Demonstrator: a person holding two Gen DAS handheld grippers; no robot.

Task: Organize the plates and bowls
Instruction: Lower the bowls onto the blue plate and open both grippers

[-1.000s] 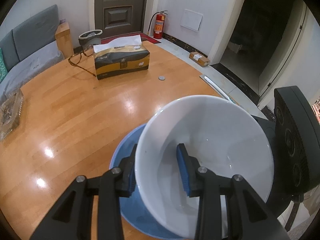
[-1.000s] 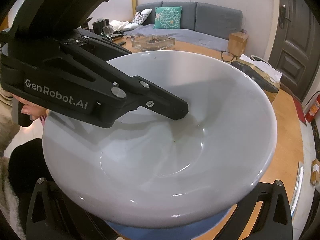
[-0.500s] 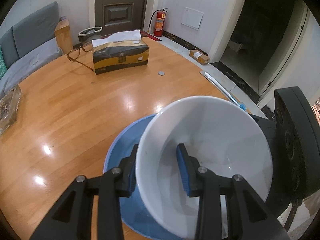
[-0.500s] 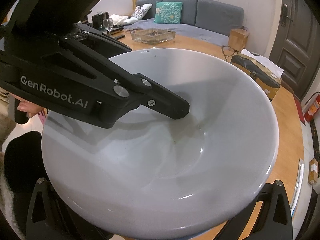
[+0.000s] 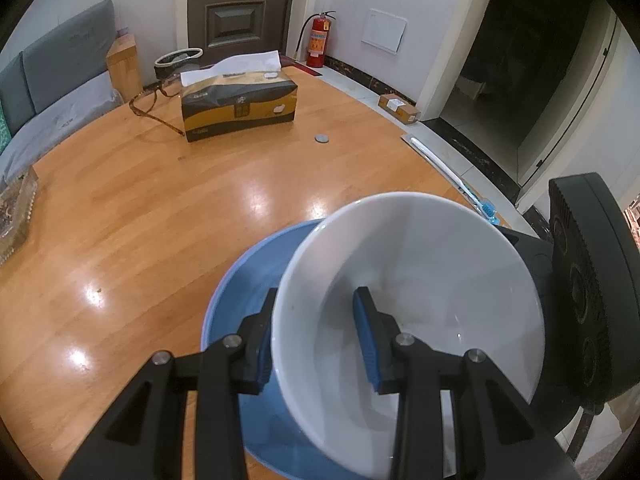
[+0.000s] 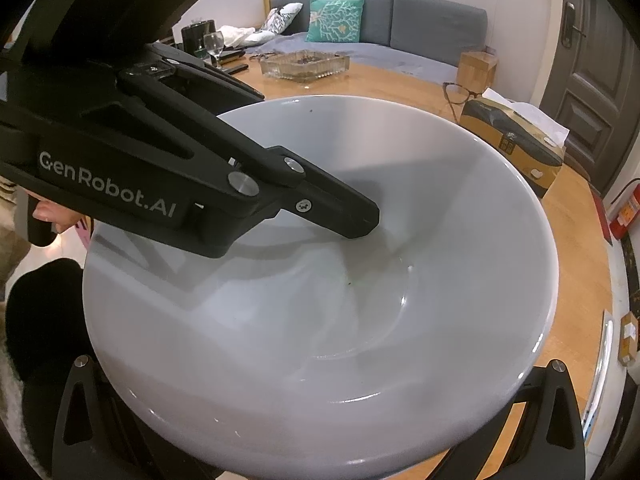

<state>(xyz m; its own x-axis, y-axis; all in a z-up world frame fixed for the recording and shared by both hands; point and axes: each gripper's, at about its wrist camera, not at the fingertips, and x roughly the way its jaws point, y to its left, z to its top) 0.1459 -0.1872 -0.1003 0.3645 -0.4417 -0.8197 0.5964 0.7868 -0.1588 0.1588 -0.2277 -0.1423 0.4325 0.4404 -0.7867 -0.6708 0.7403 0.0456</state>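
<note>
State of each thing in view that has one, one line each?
white bowl: tilted, its wall clamped in the left gripper
blue plate: flat on the table, under the bowl
right gripper: tips hidden beneath the bowl
tissue box: open, tissue sticking out

A plain white bowl (image 5: 440, 280) is seen above a light blue plate (image 5: 248, 280), with blue pads (image 5: 366, 340) carried on the black left gripper (image 5: 316, 340), which is lettered in white. The table (image 5: 140, 220) is shown in glossy orange-brown wood, and the tissue box (image 5: 240, 106) is patterned in gold and black with white tissue. A teal cushion (image 6: 336, 20) with a pale coral pattern is set on a grey sofa (image 6: 432, 20), and the fire extinguisher (image 5: 318, 42) is coloured red
</note>
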